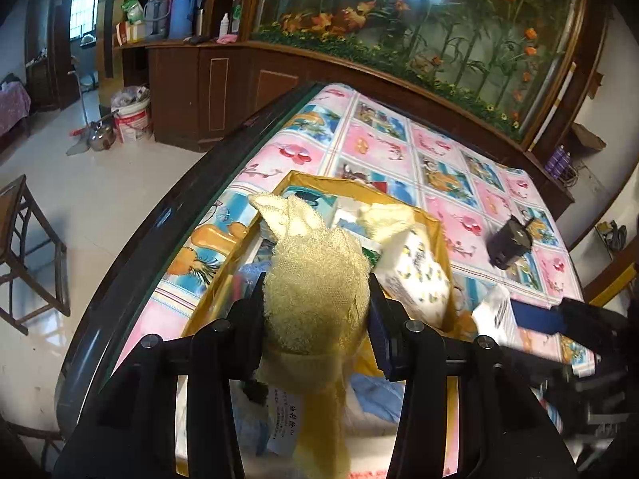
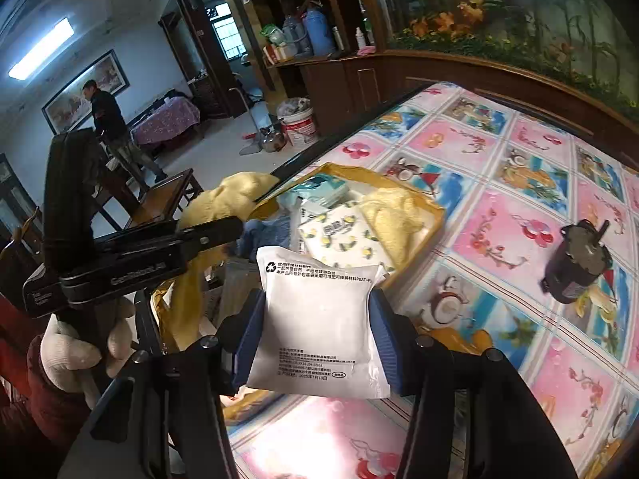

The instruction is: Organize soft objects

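My left gripper [image 1: 315,303] is shut on a yellow knitted cloth [image 1: 315,275], held above a shallow yellow box [image 1: 433,225] on the table. The box holds a lemon-print tissue pack [image 1: 415,275], another yellow cloth [image 1: 385,217] and blue fabric [image 1: 253,269]. My right gripper [image 2: 315,327] is shut on a white plastic packet [image 2: 315,319] with printed text, held just in front of the box [image 2: 435,215]. The left gripper [image 2: 211,235] with its yellow cloth [image 2: 235,193] shows at the left of the right wrist view. The right gripper's fingers [image 1: 535,315] show at the right in the left wrist view.
The table has a pink and blue patterned cover [image 2: 499,207] and a dark edge [image 1: 167,215]. A small black motor-like object [image 2: 575,267] lies on it to the right. A wooden cabinet with a fish tank [image 1: 439,20] stands behind. A chair [image 1: 28,255] and a white bucket [image 1: 131,119] are on the floor.
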### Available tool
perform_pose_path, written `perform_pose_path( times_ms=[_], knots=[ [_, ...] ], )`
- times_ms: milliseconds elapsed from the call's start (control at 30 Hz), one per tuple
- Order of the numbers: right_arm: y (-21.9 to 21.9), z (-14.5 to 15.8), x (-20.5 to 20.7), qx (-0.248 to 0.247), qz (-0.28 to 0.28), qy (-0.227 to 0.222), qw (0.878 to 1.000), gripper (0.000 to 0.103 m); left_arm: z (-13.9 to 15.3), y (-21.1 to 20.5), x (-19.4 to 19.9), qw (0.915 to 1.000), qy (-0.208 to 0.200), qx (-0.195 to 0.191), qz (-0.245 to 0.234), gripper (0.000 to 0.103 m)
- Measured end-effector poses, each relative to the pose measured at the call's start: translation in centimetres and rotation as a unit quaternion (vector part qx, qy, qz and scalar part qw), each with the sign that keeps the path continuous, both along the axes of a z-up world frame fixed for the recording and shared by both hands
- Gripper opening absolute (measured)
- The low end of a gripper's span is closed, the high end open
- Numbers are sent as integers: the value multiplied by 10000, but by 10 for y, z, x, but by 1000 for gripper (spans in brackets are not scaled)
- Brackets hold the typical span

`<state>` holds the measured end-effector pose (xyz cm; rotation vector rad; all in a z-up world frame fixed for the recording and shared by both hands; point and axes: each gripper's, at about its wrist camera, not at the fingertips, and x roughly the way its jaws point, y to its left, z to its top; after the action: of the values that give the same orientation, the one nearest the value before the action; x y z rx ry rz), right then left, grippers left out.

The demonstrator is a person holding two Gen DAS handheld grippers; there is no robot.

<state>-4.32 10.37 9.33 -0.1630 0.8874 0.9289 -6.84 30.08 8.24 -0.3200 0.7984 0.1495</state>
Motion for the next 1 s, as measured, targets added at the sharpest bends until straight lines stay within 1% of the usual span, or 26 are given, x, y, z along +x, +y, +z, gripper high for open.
perform_pose_path(
  times_ms=[67, 167, 200, 267, 333, 433, 467, 533, 600, 633, 667, 733, 767, 800, 1000],
  knots=[
    [14, -6, -1, -65, 112, 42, 9999, 52, -9, 5, 9, 9999, 121, -32, 67, 44],
    [35, -15, 4, -266, 171, 28, 9995, 52, -23, 14, 15, 9991, 257, -310, 144, 44],
    [41, -19, 7, -312, 172, 22, 9994, 52, -24, 17, 14, 9987, 237, -419, 158, 44],
    [50, -25, 17, -365, 116, 79, 9992, 52, -23, 17, 10, 9986, 157, -488, 160, 45],
    [56, -29, 28, -431, 3, 37, 9991, 52, -20, 16, 3, 9985, 74, -507, 188, 45],
    [63, -31, 40, -440, -99, -3, 9990, 52, -13, 17, -11, 9986, -76, -395, 358, 45],
    [65, -31, 42, -454, -121, -53, 9989, 52, -11, 18, -17, 9981, -133, -434, 415, 48],
    [69, -30, 42, -487, -124, -151, 9986, 52, -7, 21, -25, 9970, -234, -500, 545, 48],
    [72, -30, 40, -517, -99, -278, 9982, 53, -1, 21, -33, 9963, -324, -365, 707, 49],
    [74, -30, 38, -503, -59, -347, 9981, 55, 2, 20, -37, 9958, -367, -270, 798, 53],
    [74, -29, 36, -462, 7, -403, 9981, 56, 4, 19, -41, 9951, -401, -178, 887, 60],
    [75, -28, 30, -387, 142, -451, 9981, 64, 9, 15, -48, 9931, -457, 66, 1076, 66],
    [74, -27, 28, -354, 175, -437, 9983, 68, 11, 14, -51, 9918, -482, 197, 1164, 66],
    [73, -26, 25, -309, 199, -402, 9985, 70, 12, 13, -52, 9908, -484, 290, 1233, 66],
    [63, -18, 18, -134, 104, -268, 9995, 72, 19, 5, -63, 9855, -493, 703, 1463, 66]
  ],
)
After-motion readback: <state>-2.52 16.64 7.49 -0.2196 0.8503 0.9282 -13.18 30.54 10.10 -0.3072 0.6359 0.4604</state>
